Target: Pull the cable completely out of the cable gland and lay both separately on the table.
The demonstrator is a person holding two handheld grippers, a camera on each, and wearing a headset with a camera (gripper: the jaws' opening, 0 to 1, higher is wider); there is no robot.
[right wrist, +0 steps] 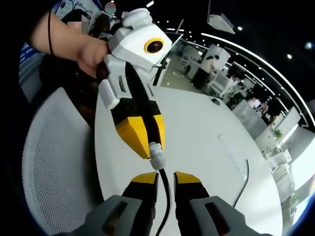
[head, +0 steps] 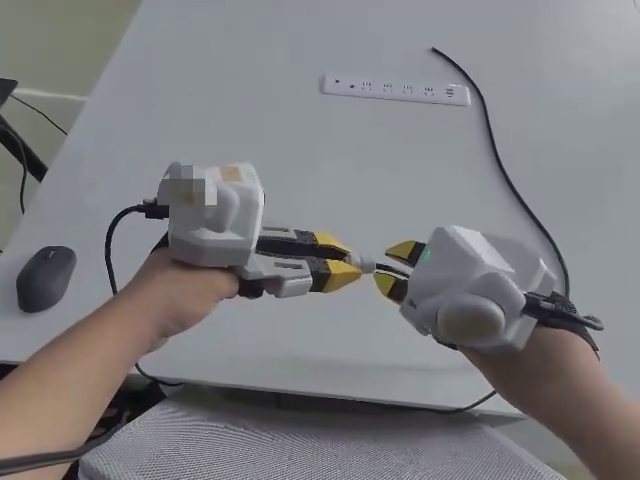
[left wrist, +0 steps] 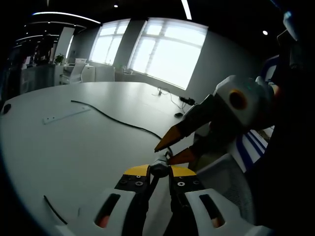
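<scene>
Left gripper [left wrist: 158, 172] clamps the cable gland [right wrist: 155, 152], right gripper [right wrist: 166, 178] straddles the cable [right wrist: 167, 206].

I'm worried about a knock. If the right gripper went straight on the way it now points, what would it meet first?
Most likely the cable gland clamped in the left gripper, directly ahead of the right gripper. How near it is is hard to judge.
</scene>
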